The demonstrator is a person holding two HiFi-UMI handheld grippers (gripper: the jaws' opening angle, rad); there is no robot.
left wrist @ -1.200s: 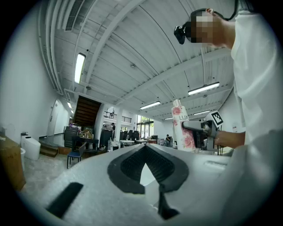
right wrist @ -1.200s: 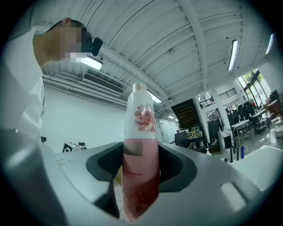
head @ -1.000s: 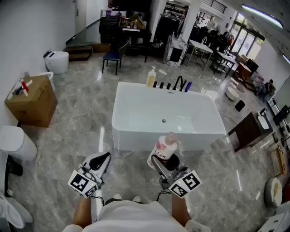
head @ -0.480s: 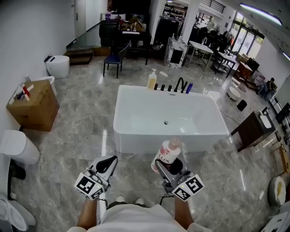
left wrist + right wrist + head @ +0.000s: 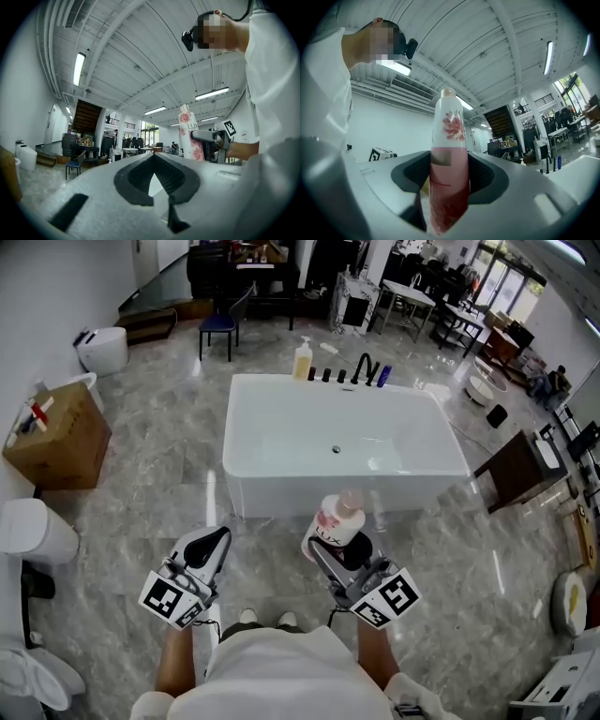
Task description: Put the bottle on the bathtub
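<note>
Head, left gripper and right gripper views of a showroom. The grey marble floor (image 5: 141, 474) carries a white freestanding bathtub (image 5: 281, 495), empty, with its drain near the middle of the basin. A cardboard box (image 5: 58, 439) stands well to the tub's left by the wall, with a white toilet (image 5: 33, 532) nearer the person and a blue chair (image 5: 217, 326) beyond the tub's far left corner. The person stands on the floor facing the tub's near long wall, arms held forward. The right gripper (image 5: 343, 559) has its jaws spread wide and pressed against both sides of a bottle (image 5: 335, 521), which stands upright between the dark pads in the right gripper view (image 5: 449, 140); the bottle is white above and pink below, printed with a flower. In the head view it shows in front of the near wall, held in the air and not resting on the tub. The left gripper (image 5: 212, 551) is beside it, apart from the bottle, its jaw tips brought together with nothing between them (image 5: 153, 158). On the far rim stand a yellow soap dispenser (image 5: 302, 360), a black faucet (image 5: 362, 366) and a small blue bottle (image 5: 382, 377).
</note>
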